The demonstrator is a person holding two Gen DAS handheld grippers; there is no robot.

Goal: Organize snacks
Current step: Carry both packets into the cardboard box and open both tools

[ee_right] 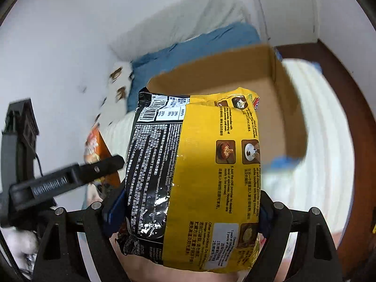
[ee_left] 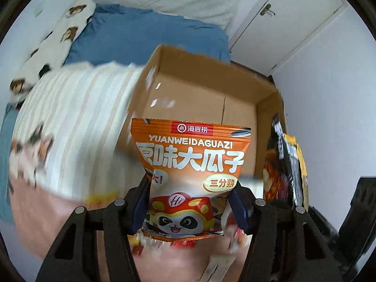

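My left gripper [ee_left: 190,202] is shut on an orange sunflower-seed packet [ee_left: 190,164] with a panda on it, held upright in front of an open cardboard box [ee_left: 202,94]. My right gripper [ee_right: 188,209] is shut on a yellow and black noodle packet [ee_right: 195,176], held in front of the same box [ee_right: 282,108]. The noodle packet also shows at the right edge of the left wrist view [ee_left: 286,164]. The orange packet [ee_right: 96,148] and the left gripper's body show at the left of the right wrist view. The box's inside looks bare where it is visible.
The box sits on a bed with a striped white and pink blanket [ee_left: 70,122]. Blue bedding [ee_left: 145,37] and a patterned pillow [ee_left: 56,44] lie behind. A white door [ee_left: 289,21] is at the back right. A brown wooden bed edge [ee_right: 347,94] runs at the right.
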